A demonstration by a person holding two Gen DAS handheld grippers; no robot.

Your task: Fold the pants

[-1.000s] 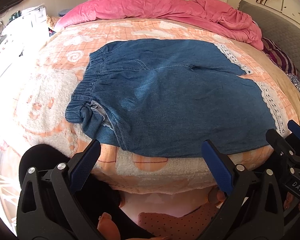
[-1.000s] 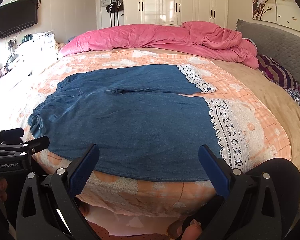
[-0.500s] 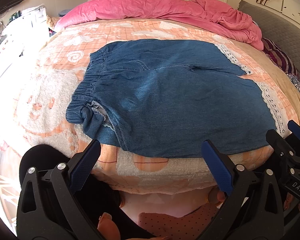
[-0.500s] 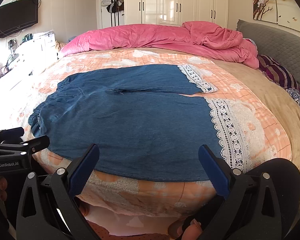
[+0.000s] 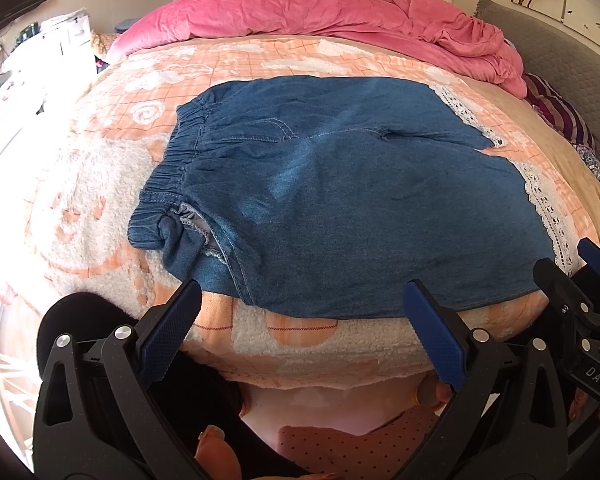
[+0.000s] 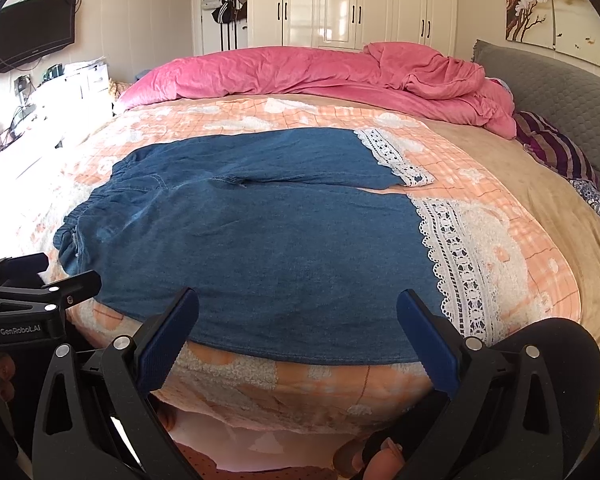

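on the bed (image 5: 112,168) pants (image 5: 340,200) lie beyond both wide-spread claws.

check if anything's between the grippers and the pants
Nothing visible. The pants lie flat on the blanket, and the open left gripper and right gripper face their near edge with only blanket between.

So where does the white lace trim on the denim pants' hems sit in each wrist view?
Left wrist: lace trim runs down the right edge, by the right gripper.
Right wrist: lace trim lies right of centre, down the near hem.
Shared landmark: pink duvet behind the pants.
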